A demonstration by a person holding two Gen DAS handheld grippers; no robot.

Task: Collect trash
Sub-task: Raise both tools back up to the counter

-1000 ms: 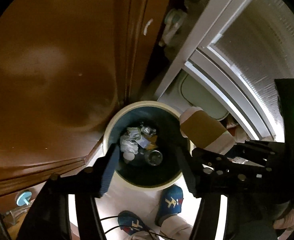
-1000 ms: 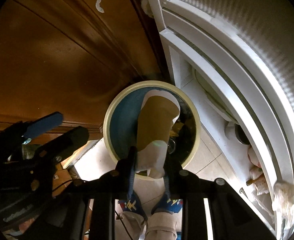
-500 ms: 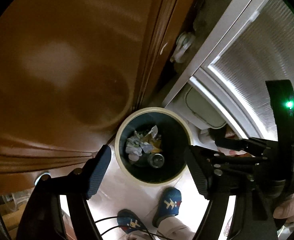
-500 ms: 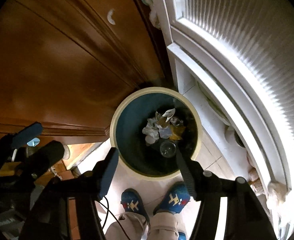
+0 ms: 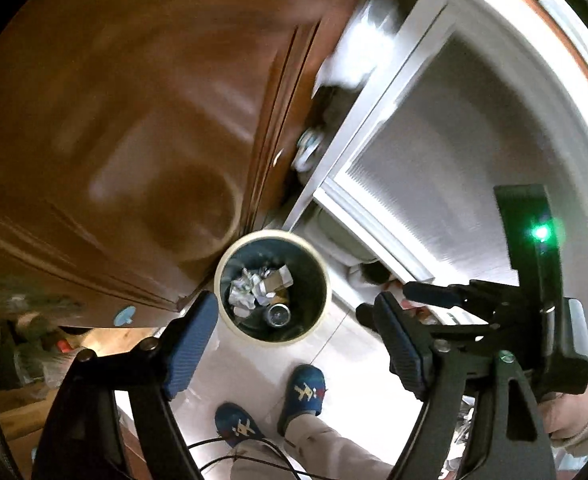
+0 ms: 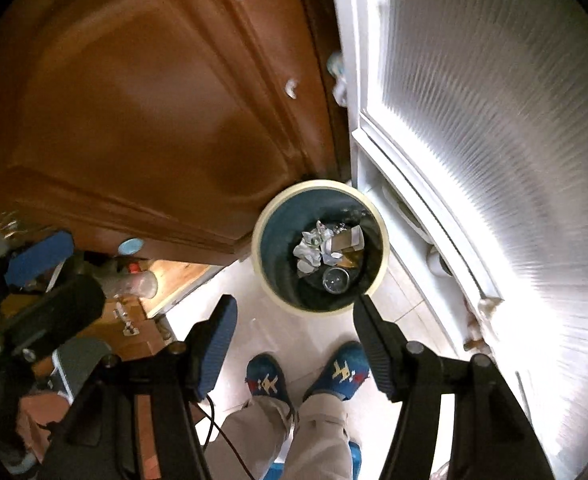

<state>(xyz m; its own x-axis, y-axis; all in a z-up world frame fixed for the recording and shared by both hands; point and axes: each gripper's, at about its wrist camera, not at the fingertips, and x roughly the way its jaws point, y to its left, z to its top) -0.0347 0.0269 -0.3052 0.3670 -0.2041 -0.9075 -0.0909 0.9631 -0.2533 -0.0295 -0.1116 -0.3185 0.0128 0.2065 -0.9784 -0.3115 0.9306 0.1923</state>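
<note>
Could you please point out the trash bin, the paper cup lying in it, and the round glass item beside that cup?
trash bin point(image 6: 263, 227): right wrist view, cream rim, left side.
paper cup point(image 6: 348, 242): right wrist view, brown sleeve.
glass item point(image 6: 335, 280): right wrist view, round mouth.

Right gripper point(image 6: 294, 334) empty above trash bin point(image 6: 268, 216), 2 blue slippers point(image 6: 269, 382) below

Black left gripper point(image 5: 294, 340) (blue pads), beige trousers point(image 6: 294, 440), blue slippers point(image 6: 268, 382).

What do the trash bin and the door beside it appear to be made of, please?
Trash bin: probably plastic, with a smooth cream rim and a dark blue-green inner wall of uniform colour. Door: likely varnished wood, reddish-brown with raised panel mouldings and soft glossy reflections; a wood-look veneer cannot be ruled out.
</note>
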